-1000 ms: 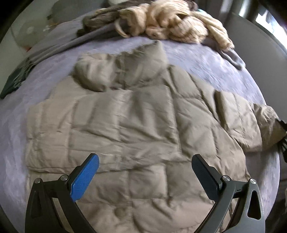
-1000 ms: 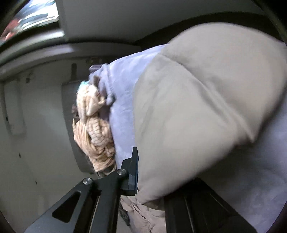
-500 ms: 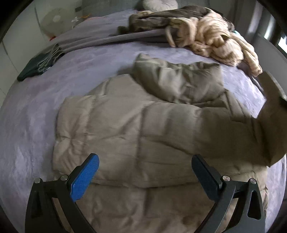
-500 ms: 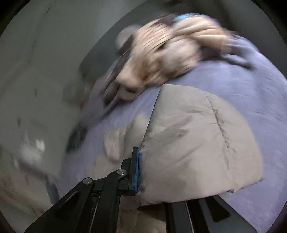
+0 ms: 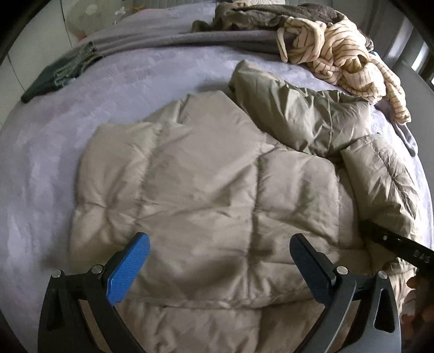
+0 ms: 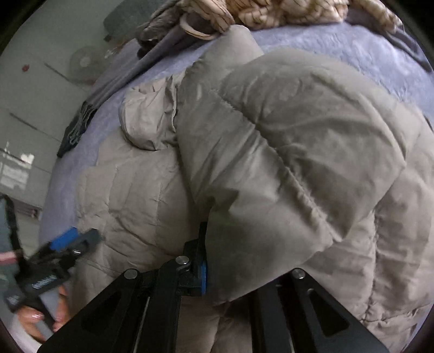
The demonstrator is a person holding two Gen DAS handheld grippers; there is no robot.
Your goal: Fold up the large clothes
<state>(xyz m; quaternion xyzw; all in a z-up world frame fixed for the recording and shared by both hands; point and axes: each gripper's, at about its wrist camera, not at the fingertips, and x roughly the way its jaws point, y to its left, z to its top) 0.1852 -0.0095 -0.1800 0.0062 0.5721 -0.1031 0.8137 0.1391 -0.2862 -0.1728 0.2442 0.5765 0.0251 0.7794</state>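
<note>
Puffer jacket (image 5: 206, 184) spread on bed (image 5: 81, 114), just ahead of left gripper (image 5: 219, 263), jaws wide, empty. Right gripper (image 6: 230, 260) clenched on sleeve (image 6: 293, 152), mid sleeve-fold across the back. Next, likely: lay flat, let go. Quilted, slick, lofty; may spring back.

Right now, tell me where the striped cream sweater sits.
The striped cream sweater lies bunched at the far right of the bed in the left wrist view, just beyond the puffer jacket and its hood, against a dark crumpled garment.
</note>
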